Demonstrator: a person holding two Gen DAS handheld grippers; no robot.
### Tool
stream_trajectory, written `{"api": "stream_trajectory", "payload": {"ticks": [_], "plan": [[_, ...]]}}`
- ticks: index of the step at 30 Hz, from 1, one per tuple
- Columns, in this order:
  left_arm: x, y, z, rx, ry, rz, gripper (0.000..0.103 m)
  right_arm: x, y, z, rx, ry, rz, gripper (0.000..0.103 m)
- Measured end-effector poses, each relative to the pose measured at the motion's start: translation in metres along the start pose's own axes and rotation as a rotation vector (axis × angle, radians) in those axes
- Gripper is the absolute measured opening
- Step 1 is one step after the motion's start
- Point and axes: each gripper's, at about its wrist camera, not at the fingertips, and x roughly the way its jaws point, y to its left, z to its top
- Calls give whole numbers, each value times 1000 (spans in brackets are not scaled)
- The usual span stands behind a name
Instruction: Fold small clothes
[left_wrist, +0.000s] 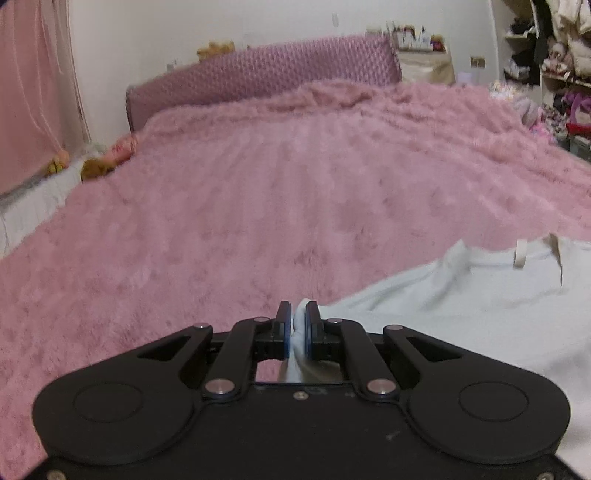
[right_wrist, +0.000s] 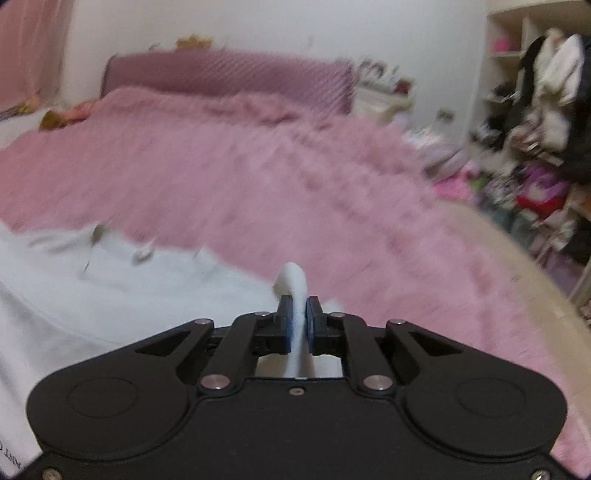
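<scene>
A pale white garment (left_wrist: 461, 306) (right_wrist: 110, 291) lies spread and rumpled on the bed, two edges bunched upward.

Pale, almost white soft garment (left_wrist: 461, 295), plain, with cream-beige hanging loops near its neckline; a few dark printed letters at its lower left edge in the right wrist view (right_wrist: 110, 295). Fluffy pink plush blanket (left_wrist: 258, 206) beneath the garment, one colour throughout, shaggy pile. Mauve-purple quilted headboard (left_wrist: 266, 74) beyond the blanket, with a raised dimple pattern. Pink curtain (left_wrist: 33, 85) left of the headboard, plain. Left tool (left_wrist: 297, 325): matte black body, blue pads, silver rivets. Right tool (right_wrist: 298, 325): the same black, blue and silver.
</scene>
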Motion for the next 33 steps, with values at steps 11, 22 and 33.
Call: {"api": "stream_trajectory", "payload": {"ticks": [11,22,33], "plan": [[38,-11,-2,41,-38,86,13,19,2,-19,32,-30,-98,3],[3,17,-11,-22,109,141,47,-7,-8,-11,72,8,-142,8],[-94,28,-91,-113,264,39,51,-92,-7,-66,216,250,-12,11]]}}
